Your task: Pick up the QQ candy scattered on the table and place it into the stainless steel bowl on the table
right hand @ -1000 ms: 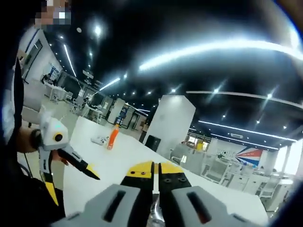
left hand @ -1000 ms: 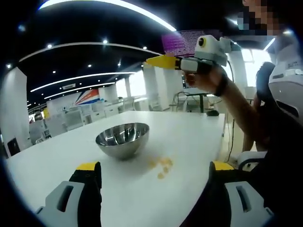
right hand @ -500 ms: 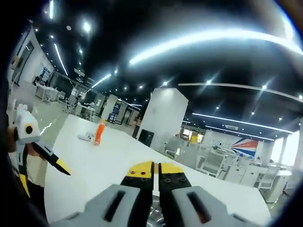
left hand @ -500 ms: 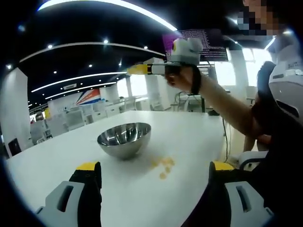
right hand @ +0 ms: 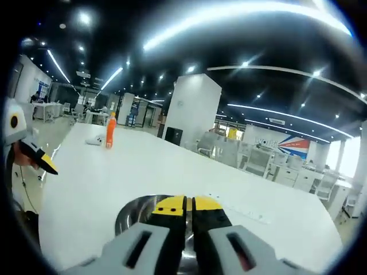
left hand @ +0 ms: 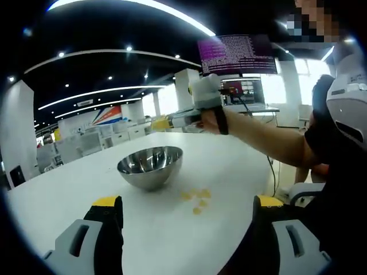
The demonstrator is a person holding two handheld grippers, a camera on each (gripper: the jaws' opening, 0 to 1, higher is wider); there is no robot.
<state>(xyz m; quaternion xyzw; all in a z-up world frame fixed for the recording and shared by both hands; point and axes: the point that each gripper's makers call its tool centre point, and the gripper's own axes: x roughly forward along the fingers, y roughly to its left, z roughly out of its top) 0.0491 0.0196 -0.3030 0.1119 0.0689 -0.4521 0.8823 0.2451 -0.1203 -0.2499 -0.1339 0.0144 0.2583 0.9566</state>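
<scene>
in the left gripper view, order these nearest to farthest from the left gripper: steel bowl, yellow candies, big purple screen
1. The scattered yellow QQ candies on the white table, just ahead of the left gripper, slightly right of centre.
2. The round stainless steel bowl, just beyond the candies, towards the left.
3. The large purple-lit screen, far off past the table, upper right.

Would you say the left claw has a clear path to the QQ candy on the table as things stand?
Probably yes. The left claw stands open, and the QQ candy lies on bare table ahead of it, beside the stainless steel bowl. The right claw is held above the bowl, not over the candy.
</scene>
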